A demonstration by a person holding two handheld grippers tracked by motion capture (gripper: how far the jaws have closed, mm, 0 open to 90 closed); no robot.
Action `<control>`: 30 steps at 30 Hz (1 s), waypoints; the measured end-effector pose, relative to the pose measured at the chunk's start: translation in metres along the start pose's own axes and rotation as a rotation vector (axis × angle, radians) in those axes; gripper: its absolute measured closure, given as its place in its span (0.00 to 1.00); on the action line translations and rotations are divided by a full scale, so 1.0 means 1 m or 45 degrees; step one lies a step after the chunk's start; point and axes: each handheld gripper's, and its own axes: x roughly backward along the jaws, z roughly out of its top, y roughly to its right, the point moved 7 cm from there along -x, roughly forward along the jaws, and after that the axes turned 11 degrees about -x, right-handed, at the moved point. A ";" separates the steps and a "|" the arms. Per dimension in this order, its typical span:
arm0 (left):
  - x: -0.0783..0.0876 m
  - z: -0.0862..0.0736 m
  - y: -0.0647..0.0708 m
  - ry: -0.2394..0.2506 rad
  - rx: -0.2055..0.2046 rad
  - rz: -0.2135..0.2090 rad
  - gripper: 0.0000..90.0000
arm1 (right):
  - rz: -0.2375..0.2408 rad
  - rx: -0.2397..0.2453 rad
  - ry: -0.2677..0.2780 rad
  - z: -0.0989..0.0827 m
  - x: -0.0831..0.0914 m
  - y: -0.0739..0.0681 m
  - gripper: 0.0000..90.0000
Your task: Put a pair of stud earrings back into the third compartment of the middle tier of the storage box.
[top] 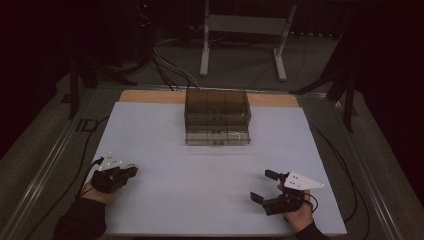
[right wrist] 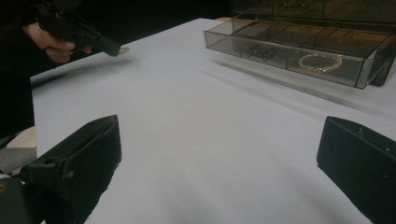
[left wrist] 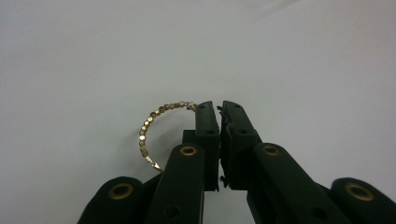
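- Gold beads catch the light where the left gripper [left wrist: 219, 105] has its black jaws pressed together on one end of a thin beaded bracelet [left wrist: 148, 129]; the rest of the loop curves out to the left of the tips over the white table [left wrist: 299, 56].
- The grip is only a narrow nip at the very tips, near what looks like the clasp end. To carry it well, the hand should probably lift slowly and level, so the loose arc hangs free and does not swing or slip out.
- In the high view the left gripper [top: 131, 170] sits at the near left of the table [top: 165, 135], well apart from the box; the bracelet itself is too small to make out there.
- The right gripper [top: 263, 185] rests at the near right with its jaws spread wide and nothing between them, pointing across the table.
- A smoky clear plastic organiser box [top: 217, 106] stands at the far middle of the table, its lower drawer [top: 217, 136] pulled out toward the person.
- Seen from the right gripper view, the open drawer [right wrist: 261, 51] is split into compartments: one holds a second gold bracelet [right wrist: 320, 62], the one beside it a small dark item [right wrist: 259, 52] too dim to name.
- A sensible path would bring the held bracelet over an unfilled compartment before the jaws part.
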 end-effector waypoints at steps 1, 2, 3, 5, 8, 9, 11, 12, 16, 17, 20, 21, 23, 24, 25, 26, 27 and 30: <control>-0.001 0.002 0.001 0.003 -0.001 -0.007 0.98 | 0.002 -0.001 0.000 0.000 0.000 0.000 0.00; -0.002 0.005 0.001 0.003 -0.008 -0.017 0.98 | 0.002 -0.001 -0.001 0.000 0.000 0.000 0.00; -0.003 0.008 0.002 0.011 -0.011 -0.024 0.98 | 0.000 0.002 -0.003 0.000 0.000 0.000 0.00; -0.004 0.010 0.004 0.016 -0.015 -0.034 0.98 | 0.001 0.002 -0.003 0.000 0.000 0.000 0.00; -0.008 0.024 0.009 0.027 -0.059 -0.051 0.98 | -0.002 0.003 -0.002 0.000 -0.001 0.001 0.00; -0.009 0.028 0.011 0.028 -0.069 -0.053 0.98 | -0.004 0.003 -0.002 -0.001 -0.001 0.001 0.00; -0.011 0.036 0.013 0.033 -0.091 -0.062 0.98 | -0.003 0.003 -0.004 -0.001 -0.001 0.001 0.00; -0.012 0.040 0.014 0.037 -0.102 -0.067 0.98 | -0.002 0.004 -0.003 -0.001 -0.001 0.001 0.00; -0.018 0.052 0.018 0.059 -0.118 -0.109 0.98 | -0.001 -0.001 -0.001 0.000 0.000 0.001 0.00; -0.018 0.052 0.018 0.059 -0.118 -0.109 0.98 | -0.001 -0.001 -0.001 0.000 0.000 0.001 0.00; -0.024 0.062 0.022 0.064 -0.129 -0.136 0.98 | 0.003 0.005 -0.004 -0.001 -0.001 0.000 0.00; -0.026 0.065 0.024 0.066 -0.137 -0.143 0.98 | 0.004 0.004 -0.005 -0.001 0.000 0.000 0.00; -0.029 0.072 0.026 0.071 -0.150 -0.155 0.98 | 0.002 0.002 -0.002 0.000 0.000 0.001 0.00; -0.031 0.075 0.027 0.072 -0.159 -0.159 0.98 | 0.001 0.000 0.000 0.000 0.000 0.001 0.00; -0.032 0.079 0.029 0.073 -0.172 -0.161 0.98 | 0.001 -0.002 0.001 0.000 0.000 0.001 0.00; -0.033 0.082 0.030 0.077 -0.173 -0.167 0.98 | 0.000 -0.002 0.001 0.000 0.001 0.001 0.00; -0.034 0.085 0.031 0.076 -0.187 -0.173 0.98 | 0.000 -0.001 0.001 0.000 0.000 0.001 0.00; -0.036 0.089 0.032 0.078 -0.196 -0.177 0.98 | 0.002 -0.002 0.001 0.000 0.000 0.001 0.00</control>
